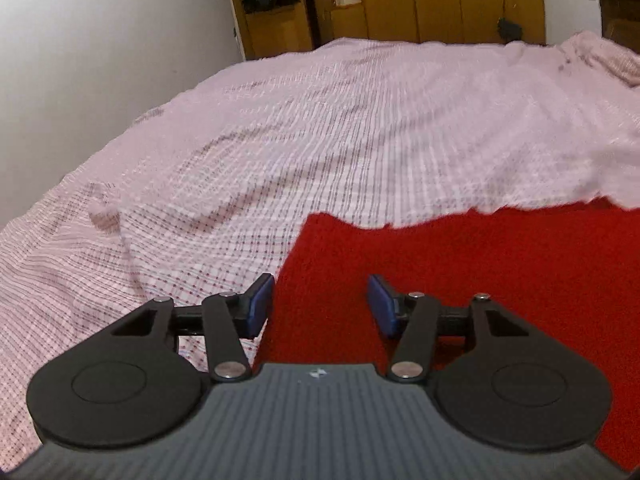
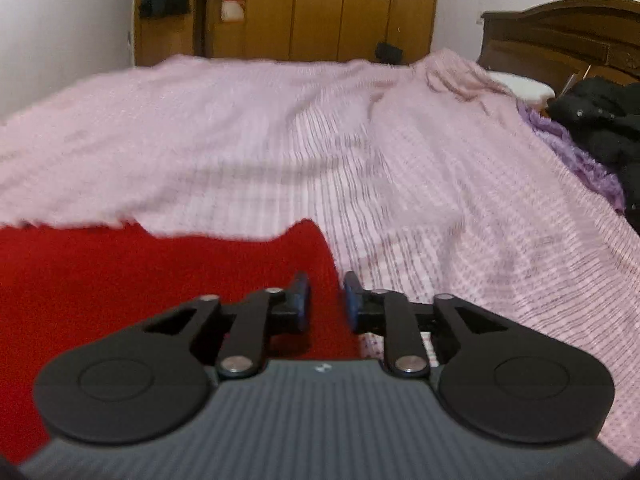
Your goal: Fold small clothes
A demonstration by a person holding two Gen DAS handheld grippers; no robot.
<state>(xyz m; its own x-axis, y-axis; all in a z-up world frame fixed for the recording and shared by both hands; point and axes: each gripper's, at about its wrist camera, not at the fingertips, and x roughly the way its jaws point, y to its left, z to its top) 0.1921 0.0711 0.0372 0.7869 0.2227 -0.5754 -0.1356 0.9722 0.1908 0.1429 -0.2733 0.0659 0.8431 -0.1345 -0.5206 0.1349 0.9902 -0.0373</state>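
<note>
Red cloth (image 1: 480,280) was spread on the checked bedspread (image 1: 280,140), its two near corners straddled by the left gripper (image 1: 320,304), spread wide, and the right gripper (image 2: 325,300), parted narrowly, both empty. Bedspread could be pinched along with cloth.

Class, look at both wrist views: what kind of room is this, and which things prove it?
Most likely a bedroom: a bed under a pink checked cotton bedspread, a dark carved wooden headboard, and a tall yellowish wooden wardrobe.
</note>
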